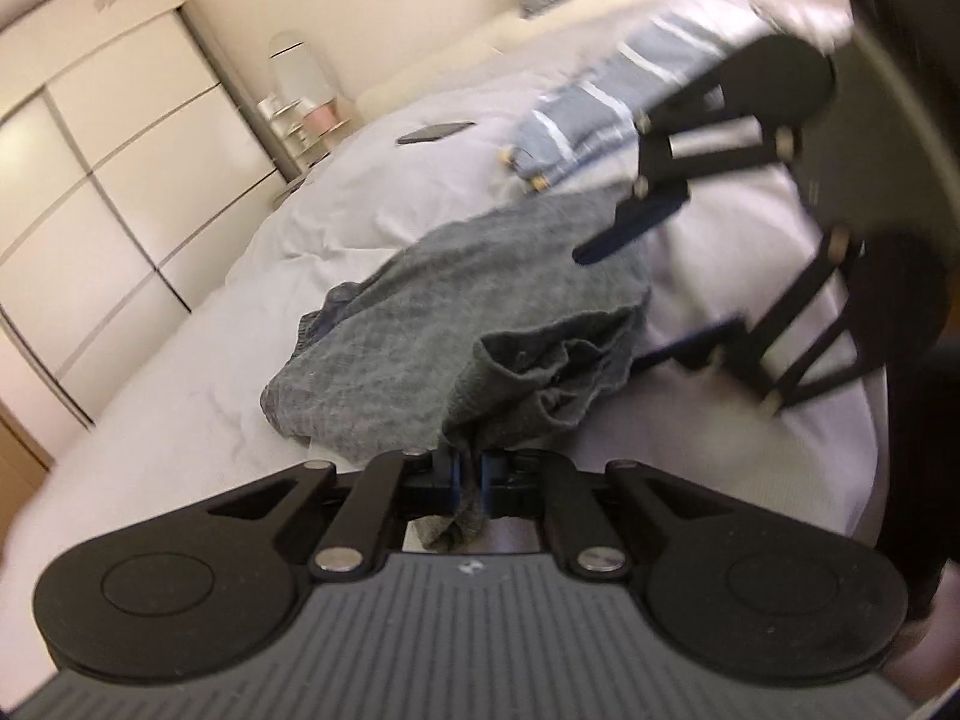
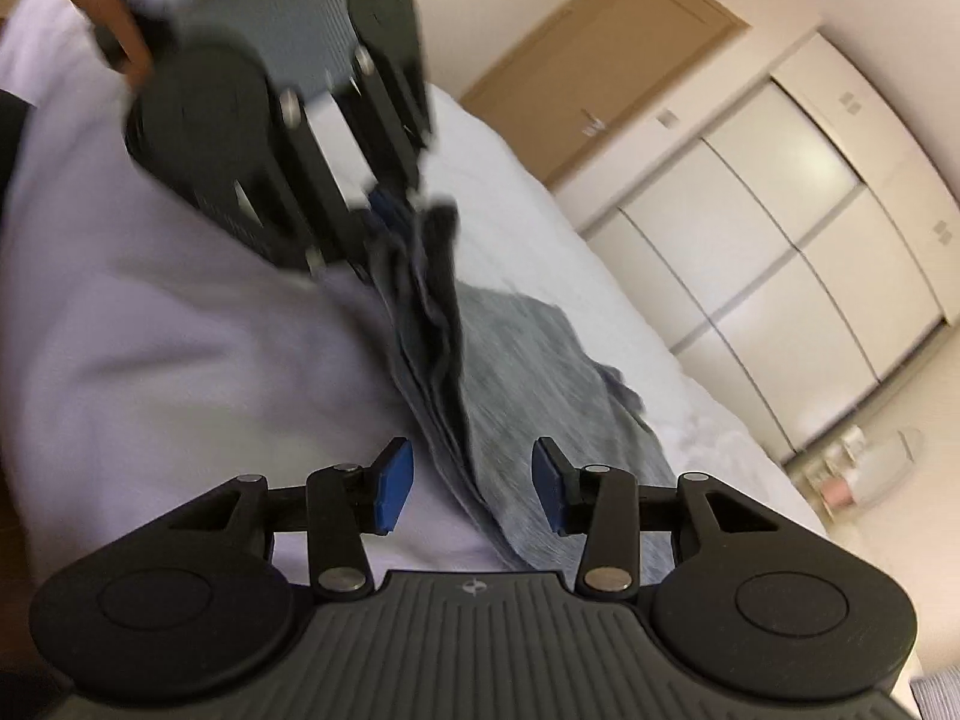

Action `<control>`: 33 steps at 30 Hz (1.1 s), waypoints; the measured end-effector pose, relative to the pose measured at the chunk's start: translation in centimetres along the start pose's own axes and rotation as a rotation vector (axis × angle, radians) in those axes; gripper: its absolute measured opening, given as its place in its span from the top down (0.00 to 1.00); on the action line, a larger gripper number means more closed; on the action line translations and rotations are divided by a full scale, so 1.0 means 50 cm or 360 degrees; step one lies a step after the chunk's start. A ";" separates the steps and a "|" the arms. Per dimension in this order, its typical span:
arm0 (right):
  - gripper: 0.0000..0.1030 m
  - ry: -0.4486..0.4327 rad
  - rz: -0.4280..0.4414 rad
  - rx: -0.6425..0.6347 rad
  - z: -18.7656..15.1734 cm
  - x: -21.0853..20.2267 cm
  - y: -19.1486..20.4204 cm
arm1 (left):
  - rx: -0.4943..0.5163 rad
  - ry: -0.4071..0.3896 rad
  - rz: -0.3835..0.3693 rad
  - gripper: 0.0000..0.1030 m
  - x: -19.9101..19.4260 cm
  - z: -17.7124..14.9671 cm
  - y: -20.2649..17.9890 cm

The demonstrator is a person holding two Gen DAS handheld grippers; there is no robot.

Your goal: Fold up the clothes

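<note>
Bed [image 1: 180, 432] w/ white duvet is seen filling most of both views; white wardrobe [image 1: 120, 168] is set along the far wall, brown door [image 2: 606, 60] is seen in right wrist view. Grey garment [image 1: 456, 312] is laid crumpled on the bed, mid-frame, one bunched edge lifted off the duvet. Striped blue/white garment [image 1: 606, 102] is left further back on the bed, apart from the grey one. Dark phone-like slab [image 1: 435, 132] is seen flat on the duvet near it; blurry, can't be told for sure. Left gripper [image 1: 471, 480] jaws are pressed together, pinching the grey garment's bunched edge, cloth seen hanging through behind them. Right gripper [image 2: 474, 492] jaws are spread, blue pads [image 2: 393, 492] on either side of a grey fold, cloth seen between them but not pressed. Motion blur is noted on both views.
</note>
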State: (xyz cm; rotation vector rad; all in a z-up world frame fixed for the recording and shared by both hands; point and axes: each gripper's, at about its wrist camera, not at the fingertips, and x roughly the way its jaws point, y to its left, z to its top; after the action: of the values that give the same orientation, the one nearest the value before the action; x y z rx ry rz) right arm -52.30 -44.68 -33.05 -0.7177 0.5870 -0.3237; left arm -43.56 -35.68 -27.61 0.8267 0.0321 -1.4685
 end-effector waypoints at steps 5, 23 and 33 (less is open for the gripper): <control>0.65 -0.0001 -0.0069 -0.0101 -0.006 0.052 0.007 | -0.0106 -0.0035 -0.0013 0.96 -0.015 0.029 0.037; 0.99 0.0305 -0.0185 -0.0543 -0.167 0.156 -0.124 | -0.0028 -0.0029 0.0010 0.97 -0.025 0.015 0.043; 1.00 0.0251 -0.0167 -0.0388 -0.095 0.021 -0.092 | -0.0016 -0.0057 0.0053 0.97 -0.127 -0.040 0.080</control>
State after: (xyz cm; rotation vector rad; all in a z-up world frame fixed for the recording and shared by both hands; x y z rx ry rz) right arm -54.71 -50.89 -33.12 -0.9655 0.7481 -0.4130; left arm -40.13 -29.69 -24.04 0.7890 -0.0009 -1.4504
